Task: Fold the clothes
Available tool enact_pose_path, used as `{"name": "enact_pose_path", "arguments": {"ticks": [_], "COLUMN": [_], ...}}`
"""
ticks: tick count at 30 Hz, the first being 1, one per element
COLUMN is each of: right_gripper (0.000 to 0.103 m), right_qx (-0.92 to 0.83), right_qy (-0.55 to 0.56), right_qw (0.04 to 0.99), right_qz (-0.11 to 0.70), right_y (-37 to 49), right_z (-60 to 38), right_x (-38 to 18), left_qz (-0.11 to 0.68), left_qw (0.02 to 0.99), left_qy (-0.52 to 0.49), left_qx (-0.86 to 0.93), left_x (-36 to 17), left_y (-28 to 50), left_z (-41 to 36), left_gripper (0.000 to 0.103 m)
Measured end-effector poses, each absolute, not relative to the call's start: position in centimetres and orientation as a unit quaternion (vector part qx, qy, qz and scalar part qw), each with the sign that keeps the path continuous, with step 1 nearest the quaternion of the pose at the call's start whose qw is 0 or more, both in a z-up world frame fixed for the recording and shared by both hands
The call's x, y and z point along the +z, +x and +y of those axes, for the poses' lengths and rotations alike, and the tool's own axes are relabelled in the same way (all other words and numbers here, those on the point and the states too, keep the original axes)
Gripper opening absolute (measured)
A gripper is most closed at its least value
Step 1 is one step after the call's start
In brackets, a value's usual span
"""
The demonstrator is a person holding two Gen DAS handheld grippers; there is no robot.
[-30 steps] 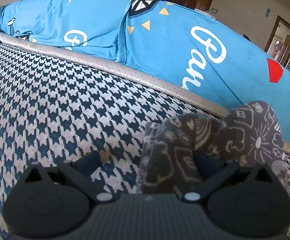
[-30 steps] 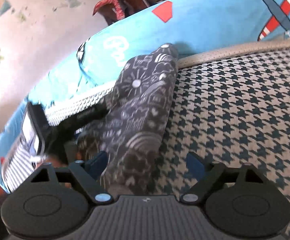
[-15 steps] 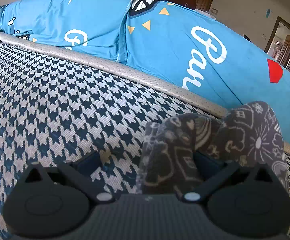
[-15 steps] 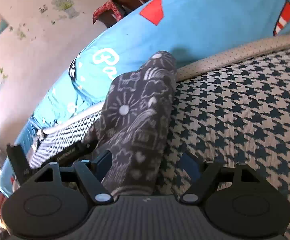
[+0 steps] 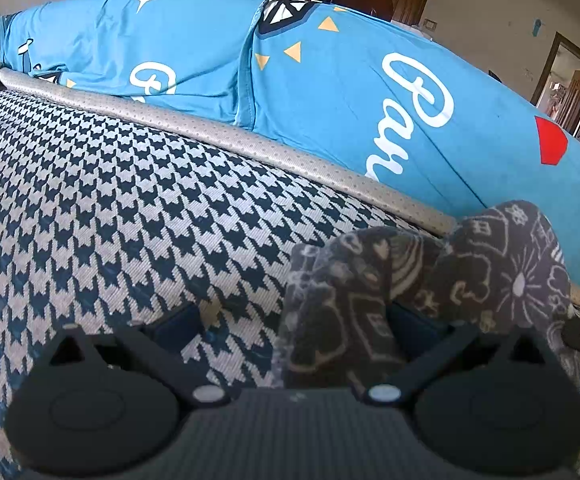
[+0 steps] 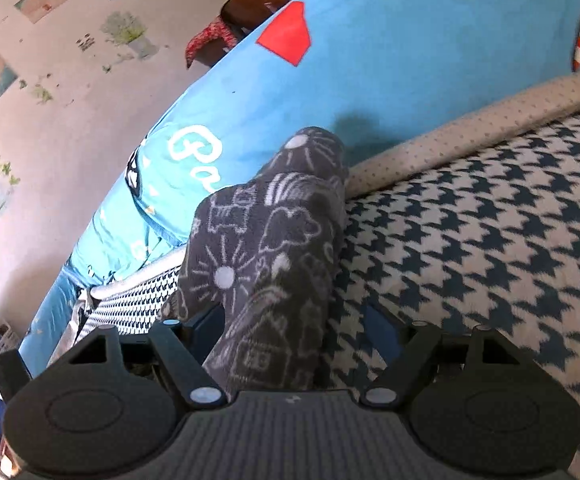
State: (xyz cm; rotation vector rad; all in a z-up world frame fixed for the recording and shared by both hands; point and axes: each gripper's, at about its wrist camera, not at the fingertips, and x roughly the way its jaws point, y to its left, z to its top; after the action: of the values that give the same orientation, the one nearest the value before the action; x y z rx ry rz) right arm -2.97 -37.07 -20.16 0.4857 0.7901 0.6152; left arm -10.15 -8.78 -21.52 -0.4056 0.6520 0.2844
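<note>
Broadly, houndstooth mat (image 5: 130, 208) in navy and white underfoot, edged by grey piping (image 5: 250, 144), filling both views. Beyond the piping, toward 12 o'clock, blue sheet (image 5: 329, 92) with white script and a red shape.

Next, dark grey cloth (image 5: 489, 276) with white doodles, bunched into a ridge on the mat near the piping, running from 1 o'clock of the left gripper (image 5: 293, 320) across toward 3 o'clock. One end draped down between the left jaws, lying against the right-hand finger (image 5: 405, 320) and well apart from the left-hand one (image 5: 178, 320); jaws spread wide, nothing pinched, bare mat showing in the gap.

From the right wrist, cloth (image 6: 266, 248) rising from 6 o'clock toward 12 o'clock, tip reaching the sheet's edge. Right gripper (image 6: 290, 328) likewise wide open: cloth hanging between the jaws, close by the left-hand finger (image 6: 206, 328), clear of the right-hand finger (image 6: 381, 328), with mat visible between cloth and that finger. Not clamped on either side.
</note>
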Motion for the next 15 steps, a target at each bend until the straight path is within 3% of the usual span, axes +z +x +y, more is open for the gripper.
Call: {"name": "enact_pose_path", "arguments": {"ticks": [4,6,13,15], "right_gripper": [0.067,0.056,0.043,0.028], "right_qx": [0.305,0.31,0.315,0.311], "right_qy": [0.225,0.224,0.247,0.245], "right_qw": [0.848,0.847,0.841,0.842], "right_qz": [0.37,0.369,0.363,0.366], "right_y": [-2.3,-2.0,-1.2,-1.2], "right_z": [-36.2,-35.8,-35.1,-34.7], "right_x": [-20.6,-20.9,-21.8,-21.9], "left_qz": [0.316,0.316,0.314,0.313], "left_qw": [0.918,0.918,0.919,0.919], "left_qy": [-0.196,-0.196,-0.195,-0.194], "left_qx": [0.138,0.138,0.139,0.14], "left_x": [-21.5,-21.6,-21.8,-21.9], "left_y": [-10.2,-10.2,-10.3,-10.3], "left_z": [-8.8,-8.8,-8.8,-8.8], "left_gripper": [0.103,0.103,0.103,0.103]}}
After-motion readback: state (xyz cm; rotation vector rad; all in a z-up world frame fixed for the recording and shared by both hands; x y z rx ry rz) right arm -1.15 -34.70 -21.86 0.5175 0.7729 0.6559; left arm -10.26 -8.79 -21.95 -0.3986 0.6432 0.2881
